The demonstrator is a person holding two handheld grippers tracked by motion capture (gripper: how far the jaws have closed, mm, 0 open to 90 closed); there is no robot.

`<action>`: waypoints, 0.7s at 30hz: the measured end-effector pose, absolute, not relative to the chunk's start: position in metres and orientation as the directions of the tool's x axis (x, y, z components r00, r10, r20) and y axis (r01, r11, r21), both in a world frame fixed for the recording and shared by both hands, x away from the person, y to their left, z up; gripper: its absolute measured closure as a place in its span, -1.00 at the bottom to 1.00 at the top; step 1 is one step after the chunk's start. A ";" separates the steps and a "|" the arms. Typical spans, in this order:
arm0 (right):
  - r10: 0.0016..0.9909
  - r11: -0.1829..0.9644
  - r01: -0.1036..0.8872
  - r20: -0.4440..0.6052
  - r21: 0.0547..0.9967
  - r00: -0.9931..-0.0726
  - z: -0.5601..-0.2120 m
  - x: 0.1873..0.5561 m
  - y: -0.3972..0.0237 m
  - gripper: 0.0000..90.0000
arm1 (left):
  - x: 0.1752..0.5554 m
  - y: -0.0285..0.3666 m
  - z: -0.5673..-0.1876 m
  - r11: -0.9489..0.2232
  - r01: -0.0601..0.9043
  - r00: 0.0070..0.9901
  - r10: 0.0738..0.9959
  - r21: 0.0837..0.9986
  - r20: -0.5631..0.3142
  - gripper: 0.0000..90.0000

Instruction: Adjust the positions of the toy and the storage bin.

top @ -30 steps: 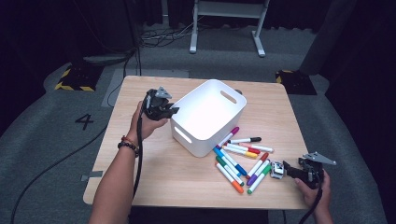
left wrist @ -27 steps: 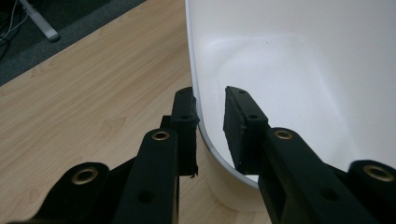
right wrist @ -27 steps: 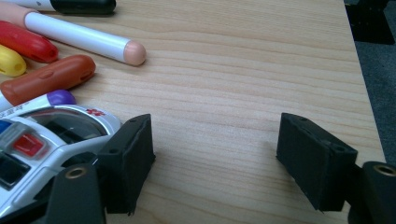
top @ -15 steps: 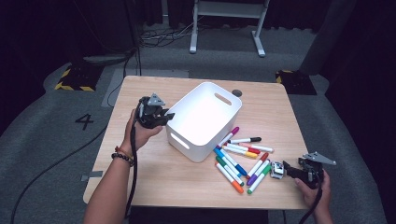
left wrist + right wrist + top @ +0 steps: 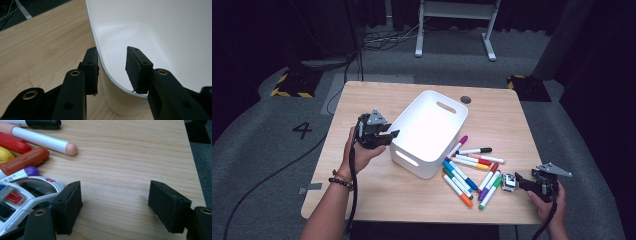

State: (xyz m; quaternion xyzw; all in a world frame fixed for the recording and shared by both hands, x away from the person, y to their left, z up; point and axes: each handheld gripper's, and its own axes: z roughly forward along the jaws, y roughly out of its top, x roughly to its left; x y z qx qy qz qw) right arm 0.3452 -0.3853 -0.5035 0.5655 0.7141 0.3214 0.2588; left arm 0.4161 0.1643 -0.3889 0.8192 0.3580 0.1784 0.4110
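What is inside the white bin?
The white bin looks empty: its floor and far walls are bare. Its near wall hides a strip of the floor. The markers lie outside, on the table.

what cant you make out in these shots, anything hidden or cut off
- High view: the white bin's floor is washed out by glare, so whether anything lies in it cannot be told.
- Left gripper view: the left gripper, whose jaws have just been opening, straddles the bin's rim; the bin runs off the top and right edges.
- Right gripper view: the toy car is cut by the left edge and partly behind the right gripper's jaw.
- High view: print on the markers is too small to read.
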 end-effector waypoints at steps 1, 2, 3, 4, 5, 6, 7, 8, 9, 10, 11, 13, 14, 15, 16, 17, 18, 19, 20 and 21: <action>0.974 0.157 0.640 -0.009 0.752 -0.228 -0.504 0.345 -0.385 -0.40 | 0.414 0.164 -0.389 -0.387 0.442 0.673 0.739 0.809 -0.014 0.30; 0.974 0.155 0.641 -0.007 0.752 -0.227 -0.504 0.345 -0.385 -0.40 | 0.412 0.165 -0.389 -0.377 0.434 0.671 0.742 0.818 -0.013 0.20; 0.974 0.156 0.640 -0.008 0.752 -0.228 -0.504 0.345 -0.385 -0.40 | 0.408 0.167 -0.386 -0.377 0.421 0.679 0.734 0.825 -0.011 0.03; 0.974 0.156 0.640 -0.008 0.752 -0.228 -0.504 0.345 -0.385 -0.40 | 0.408 0.167 -0.386 -0.377 0.421 0.679 0.734 0.825 -0.011 -0.01; 0.974 0.154 0.641 -0.006 0.752 -0.226 -0.503 0.345 -0.385 -0.40 | 0.403 0.169 -0.383 -0.362 0.398 0.682 0.731 0.843 -0.008 -0.08; 0.974 0.154 0.641 -0.006 0.752 -0.226 -0.503 0.345 -0.385 -0.40 | 0.403 0.169 -0.383 -0.362 0.398 0.682 0.731 0.843 -0.008 -0.13; 0.974 0.153 0.641 -0.006 0.752 -0.226 -0.503 0.345 -0.385 -0.40 | 0.400 0.171 -0.382 -0.354 0.393 0.684 0.729 0.849 -0.013 -0.16; 0.974 0.153 0.641 -0.006 0.752 -0.226 -0.503 0.345 -0.385 -0.40 | 0.398 0.172 -0.380 -0.349 0.387 0.684 0.729 0.854 -0.012 -0.16; 0.974 0.154 0.641 -0.007 0.752 -0.226 -0.503 0.345 -0.385 -0.40 | 0.392 0.176 -0.378 -0.336 0.378 0.682 0.731 0.863 -0.014 -0.28; 0.974 0.154 0.642 -0.006 0.752 -0.226 -0.503 0.345 -0.385 -0.40 | 0.392 0.176 -0.378 -0.336 0.378 0.682 0.731 0.863 -0.014 -0.31; 0.974 0.154 0.641 -0.006 0.752 -0.227 -0.504 0.345 -0.385 -0.40 | 0.388 0.179 -0.376 -0.339 0.367 0.685 0.729 0.867 -0.005 -0.31; 0.974 0.153 0.641 -0.006 0.752 -0.226 -0.504 0.345 -0.385 -0.40 | 0.385 0.180 -0.375 -0.339 0.361 0.684 0.730 0.869 0.001 -0.35; 0.974 0.153 0.641 -0.006 0.752 -0.226 -0.504 0.345 -0.385 -0.40 | 0.381 0.182 -0.374 -0.331 0.358 0.685 0.729 0.873 -0.004 -0.35; 0.974 0.154 0.641 -0.006 0.752 -0.227 -0.503 0.345 -0.385 -0.40 | 0.377 0.184 -0.373 -0.338 0.353 0.685 0.729 0.872 0.005 -0.36; 0.974 0.154 0.641 -0.006 0.752 -0.227 -0.503 0.345 -0.385 -0.40 | 0.377 0.184 -0.373 -0.338 0.353 0.685 0.729 0.872 0.005 -0.36; 0.974 0.154 0.641 -0.005 0.752 -0.227 -0.503 0.345 -0.385 -0.40 | 0.376 0.185 -0.373 -0.338 0.355 0.685 0.729 0.872 0.004 -0.36; 0.974 0.153 0.641 -0.005 0.752 -0.227 -0.503 0.345 -0.385 -0.40 | 0.377 0.186 -0.375 -0.334 0.361 0.687 0.727 0.871 -0.006 -0.36; 0.974 0.154 0.642 -0.006 0.751 -0.227 -0.503 0.345 -0.385 -0.40 | 0.378 0.186 -0.377 -0.334 0.367 0.688 0.725 0.868 -0.012 -0.33; 0.974 0.154 0.642 -0.006 0.751 -0.227 -0.503 0.345 -0.385 -0.40 | 0.378 0.186 -0.377 -0.334 0.367 0.688 0.725 0.868 -0.012 -0.29; 0.974 0.153 0.642 -0.005 0.752 -0.226 -0.503 0.345 -0.385 -0.40 | 0.380 0.185 -0.379 -0.328 0.371 0.683 0.731 0.869 -0.016 -0.27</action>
